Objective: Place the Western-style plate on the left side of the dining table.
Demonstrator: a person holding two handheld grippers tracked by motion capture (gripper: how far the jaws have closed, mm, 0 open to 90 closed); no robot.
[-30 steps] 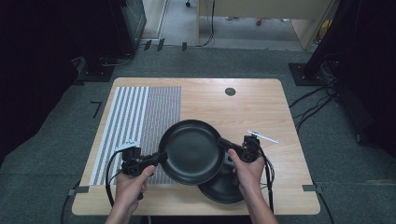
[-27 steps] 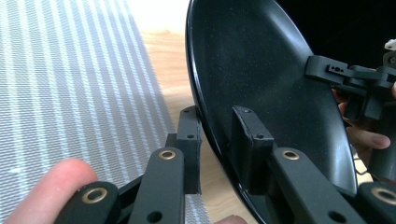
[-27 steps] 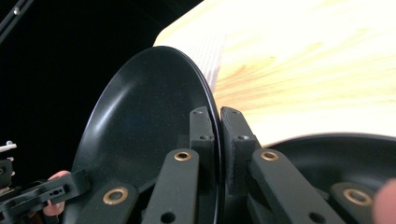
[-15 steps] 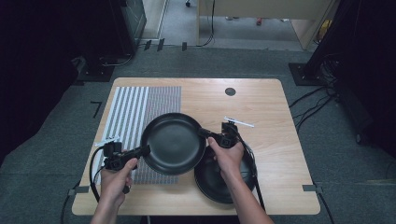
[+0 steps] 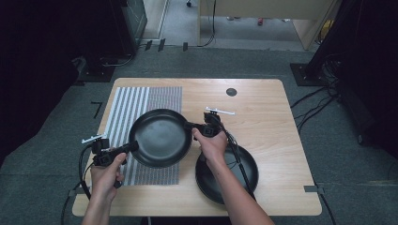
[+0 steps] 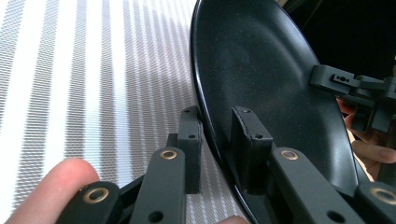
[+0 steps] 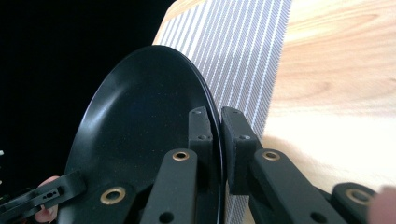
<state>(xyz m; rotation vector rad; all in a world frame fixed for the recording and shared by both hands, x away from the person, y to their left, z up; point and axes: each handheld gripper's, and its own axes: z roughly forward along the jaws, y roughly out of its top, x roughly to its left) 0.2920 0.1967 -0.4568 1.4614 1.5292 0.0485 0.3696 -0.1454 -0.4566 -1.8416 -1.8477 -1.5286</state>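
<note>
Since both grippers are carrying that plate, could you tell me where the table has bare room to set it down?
The striped mat is bare along its left and far parts. Bare wood lies between the black grommet and the table's right edge. The near right is crowded: a second plate sits there under the right forearm.

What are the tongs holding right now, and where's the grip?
Both hold one black plate by its rim, on opposite edges: left tongs at its near-left edge, right tongs at its right edge.

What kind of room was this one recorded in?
Probably a lab or recording room, not a kitchen: a bare wooden table on grey carpet, loose cables across the floor, dark equipment stands around it.
</note>
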